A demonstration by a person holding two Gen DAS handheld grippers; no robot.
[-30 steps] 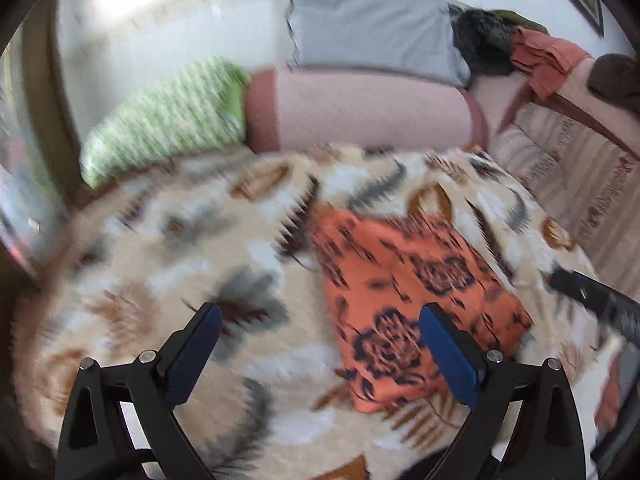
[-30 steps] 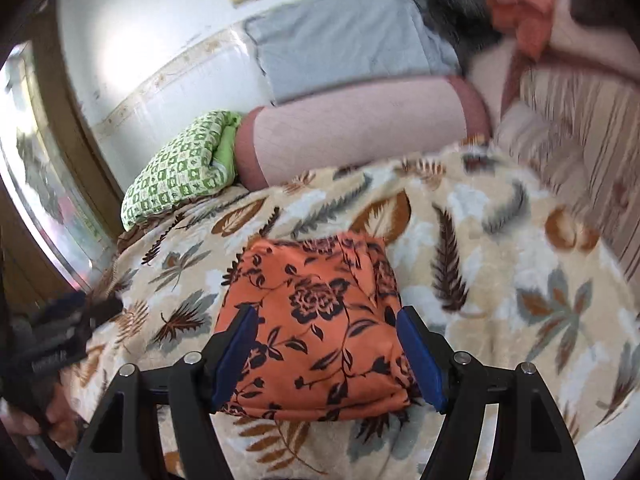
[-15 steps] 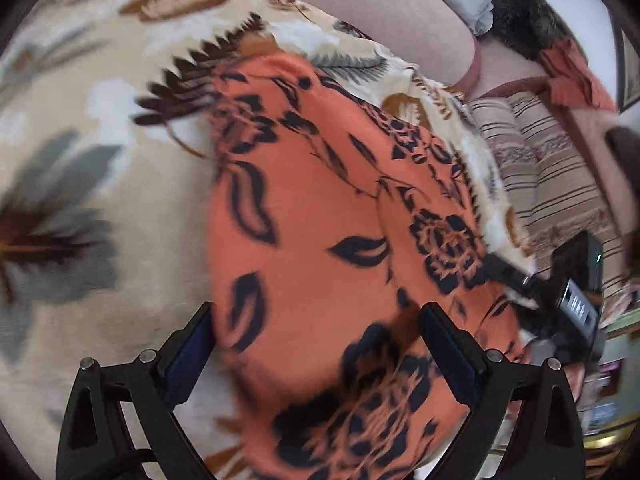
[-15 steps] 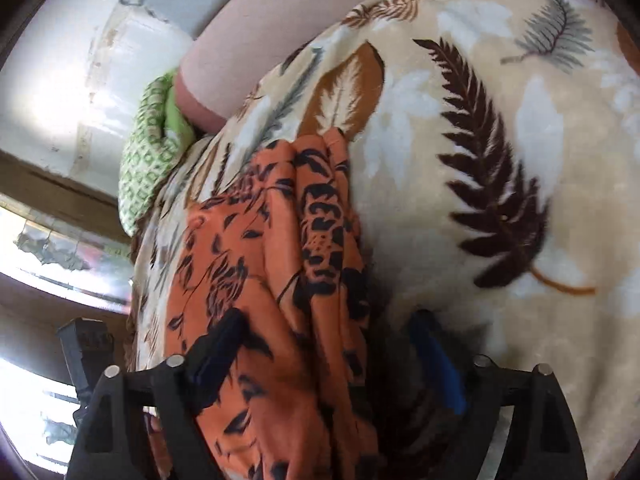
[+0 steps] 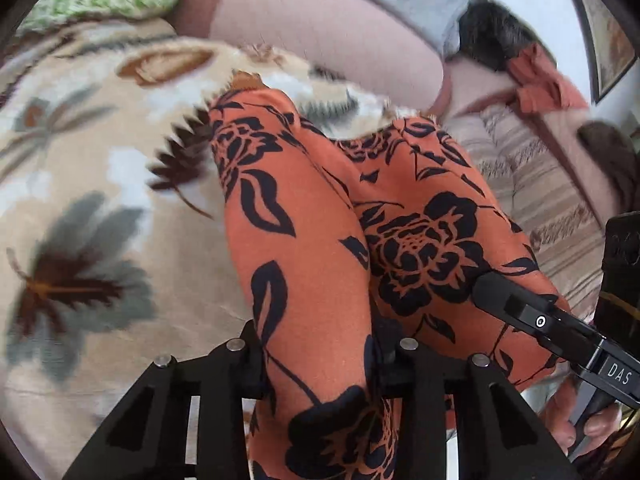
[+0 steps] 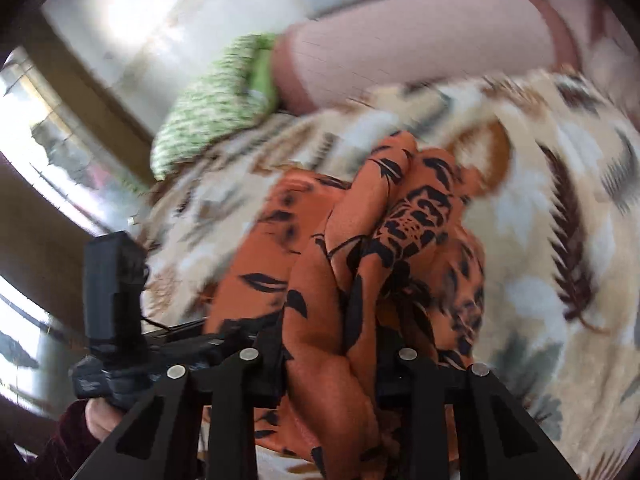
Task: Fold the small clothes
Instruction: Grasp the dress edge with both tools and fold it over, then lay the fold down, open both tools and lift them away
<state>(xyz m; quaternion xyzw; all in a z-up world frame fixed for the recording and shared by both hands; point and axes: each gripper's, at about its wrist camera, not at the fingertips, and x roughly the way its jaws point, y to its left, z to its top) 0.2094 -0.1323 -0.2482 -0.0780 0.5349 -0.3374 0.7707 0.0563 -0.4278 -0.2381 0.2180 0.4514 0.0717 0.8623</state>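
Lying on the leaf-print blanket (image 5: 100,208) near the pink bolster (image 5: 320,36), bunched into two soft ridges: the orange flowered cloth (image 5: 304,240). Just closed and clamped on a fold of it at the near edge, one ridge each: left gripper (image 5: 316,356) and right gripper (image 6: 332,356). Looked thin, light and floppy, likely to sag and slide over the plush; best taken at corners or hems, not mid-panel.
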